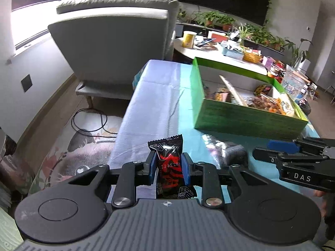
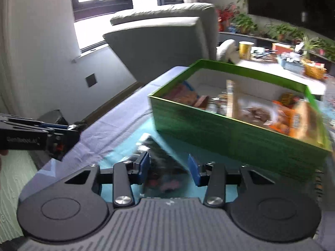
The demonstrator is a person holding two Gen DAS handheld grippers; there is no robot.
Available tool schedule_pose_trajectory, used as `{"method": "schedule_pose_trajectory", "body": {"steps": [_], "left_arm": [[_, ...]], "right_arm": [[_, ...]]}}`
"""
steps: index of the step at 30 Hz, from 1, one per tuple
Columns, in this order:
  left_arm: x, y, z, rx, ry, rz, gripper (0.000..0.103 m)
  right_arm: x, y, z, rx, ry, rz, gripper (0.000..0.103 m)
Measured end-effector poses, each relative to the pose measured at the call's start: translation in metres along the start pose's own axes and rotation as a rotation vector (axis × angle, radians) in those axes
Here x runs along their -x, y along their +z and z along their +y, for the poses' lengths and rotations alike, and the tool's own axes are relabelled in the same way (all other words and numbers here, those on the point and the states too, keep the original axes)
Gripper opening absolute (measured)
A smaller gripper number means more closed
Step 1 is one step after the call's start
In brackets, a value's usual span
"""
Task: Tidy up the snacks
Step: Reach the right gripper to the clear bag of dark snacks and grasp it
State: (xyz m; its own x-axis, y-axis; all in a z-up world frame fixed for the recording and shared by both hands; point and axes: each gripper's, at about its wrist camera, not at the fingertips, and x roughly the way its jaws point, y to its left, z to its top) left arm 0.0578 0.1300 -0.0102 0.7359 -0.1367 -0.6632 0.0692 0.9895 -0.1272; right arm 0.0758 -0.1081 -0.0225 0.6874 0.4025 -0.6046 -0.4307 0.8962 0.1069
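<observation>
Two tongs are working low over the table [image 1: 159, 96]: the left tongs [image 1: 168, 165] are pinching a red-and-black sachet [image 1: 168, 163] upright between their blue pads, while the right tongs [image 2: 169, 165] are standing partly open around a dark, blurred packet [image 2: 161, 167] lying on the teal cloth, with no sure sign that the pads are pressing on it. Beyond both, the green box [image 2: 236, 133] is sitting on the table, already holding sorted snacks in its compartments. Judging by this, the pick-up step is ending, and next each snack is needing a lift over the near wall and a drop into a fitting compartment.
</observation>
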Motion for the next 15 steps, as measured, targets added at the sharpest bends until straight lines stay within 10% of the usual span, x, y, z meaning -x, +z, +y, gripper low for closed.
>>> {"method": "schedule_pose_trajectory", "body": {"steps": [7, 15], "left_arm": [[0.005, 0.005, -0.006, -0.004, 0.02, -0.018, 0.024], [0.009, 0.003, 0.011, 0.034, 0.061, -0.03, 0.024]], "right_arm": [[0.003, -0.011, -0.01, -0.248, 0.037, 0.048, 0.081], [-0.033, 0.009, 0.017, -0.462, 0.071, 0.165, 0.081]]}}
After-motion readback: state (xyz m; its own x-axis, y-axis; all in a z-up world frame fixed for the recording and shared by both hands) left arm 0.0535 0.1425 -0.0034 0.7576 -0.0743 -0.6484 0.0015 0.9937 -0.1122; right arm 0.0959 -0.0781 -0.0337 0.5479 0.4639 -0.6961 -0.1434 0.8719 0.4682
